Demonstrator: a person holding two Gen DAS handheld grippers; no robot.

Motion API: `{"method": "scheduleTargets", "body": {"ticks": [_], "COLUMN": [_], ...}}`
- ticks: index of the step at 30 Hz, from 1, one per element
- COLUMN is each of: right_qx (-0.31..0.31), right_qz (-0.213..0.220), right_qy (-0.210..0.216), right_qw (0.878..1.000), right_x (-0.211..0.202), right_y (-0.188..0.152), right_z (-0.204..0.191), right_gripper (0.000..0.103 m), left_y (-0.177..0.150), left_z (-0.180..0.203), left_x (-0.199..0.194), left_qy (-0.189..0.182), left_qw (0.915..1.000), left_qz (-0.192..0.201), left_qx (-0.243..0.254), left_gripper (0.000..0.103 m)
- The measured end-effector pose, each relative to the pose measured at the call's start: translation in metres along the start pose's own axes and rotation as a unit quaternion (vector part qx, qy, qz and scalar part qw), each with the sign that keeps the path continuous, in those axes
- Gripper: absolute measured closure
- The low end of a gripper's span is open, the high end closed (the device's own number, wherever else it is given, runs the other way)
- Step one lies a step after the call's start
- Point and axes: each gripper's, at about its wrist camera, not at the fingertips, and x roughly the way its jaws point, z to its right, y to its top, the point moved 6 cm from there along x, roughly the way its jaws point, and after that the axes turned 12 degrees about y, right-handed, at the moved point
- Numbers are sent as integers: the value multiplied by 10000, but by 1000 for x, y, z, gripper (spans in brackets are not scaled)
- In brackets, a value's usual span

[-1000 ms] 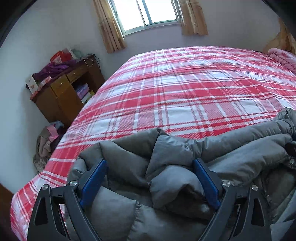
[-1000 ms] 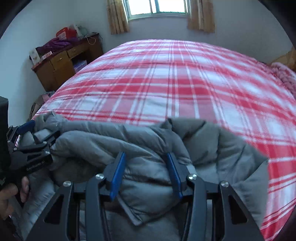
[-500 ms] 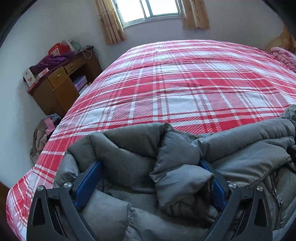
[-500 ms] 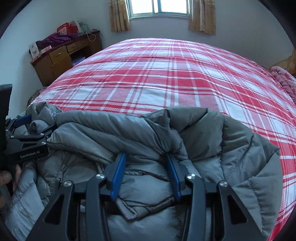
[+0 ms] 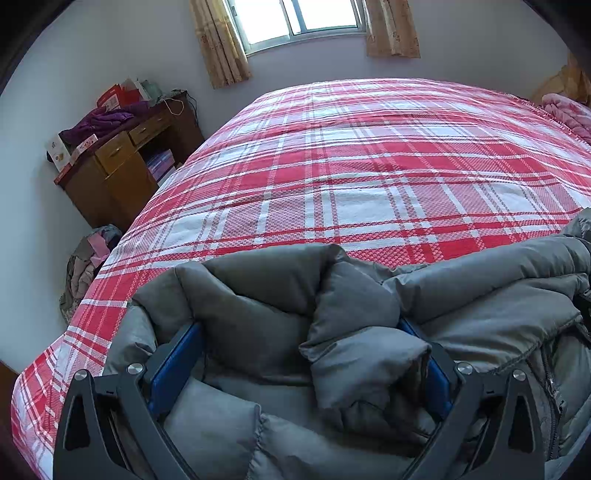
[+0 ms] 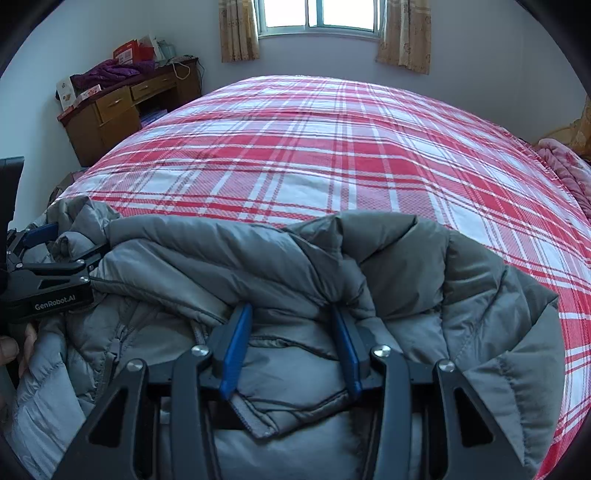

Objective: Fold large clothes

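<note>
A grey puffer jacket (image 5: 369, 332) lies bunched at the near edge of a bed with a red and white plaid cover (image 5: 369, 166). My left gripper (image 5: 299, 332) has its blue pads (image 5: 177, 362) wide apart with thick folds of the jacket bulging between them. My right gripper (image 6: 291, 317) is closed on a fold of the jacket (image 6: 295, 258), its blue pads (image 6: 236, 347) pressing the padding. The left gripper also shows at the left edge of the right wrist view (image 6: 48, 280), at the jacket's other end.
A wooden desk (image 5: 122, 162) with boxes and a purple garment stands at the left wall. A heap of clothes (image 5: 88, 258) lies on the floor beside the bed. A pink blanket (image 5: 569, 110) lies at the bed's far right. A curtained window (image 5: 306, 18) is behind.
Both grippers have lifted and tilted with the jacket; more of the bed shows beyond it. The jacket's folded edge has risen and spread wider in the right wrist view.
</note>
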Motion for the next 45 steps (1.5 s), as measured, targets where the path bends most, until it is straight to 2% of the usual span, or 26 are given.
{"method": "scheduleTargets", "body": {"ticks": [34, 39, 40, 41, 42, 43, 45], "right_qx": [-73, -124, -188, -234, -244, -230, -236], "right_qz": [-11, -61, -126, -149, -105, -15, 189], "right_qy": [13, -40, -71, -99, -158, -177, -121], "right_qw": [10000, 9999, 9997, 9996, 9995, 9996, 9995], "right_x": [2, 2, -2, -6, -19, -31, -67], "right_y": [1, 2, 3, 4, 4, 3, -7], "right_z": [0, -2, -3, -2, -1, 0, 8], "right_gripper": [56, 55, 51, 47, 34, 23, 20], "left_y": [1, 9, 15, 18, 19, 16, -1], "left_z": [1, -4, -15, -29, -42, -53, -79], "left_x": [2, -9, -21, -37, -52, -65, -92], "left_qy": [-18, 88, 97, -154, -368, -415, -278], "left_qw": [10000, 9998, 9999, 9998, 9989, 9985, 9990], "left_qz": [-15, -22, -23, -13, 40, 109, 254], "left_qx": [-23, 189, 70, -151, -294, -337, -231], "left_gripper": [1, 1, 1, 1, 1, 1, 1]}}
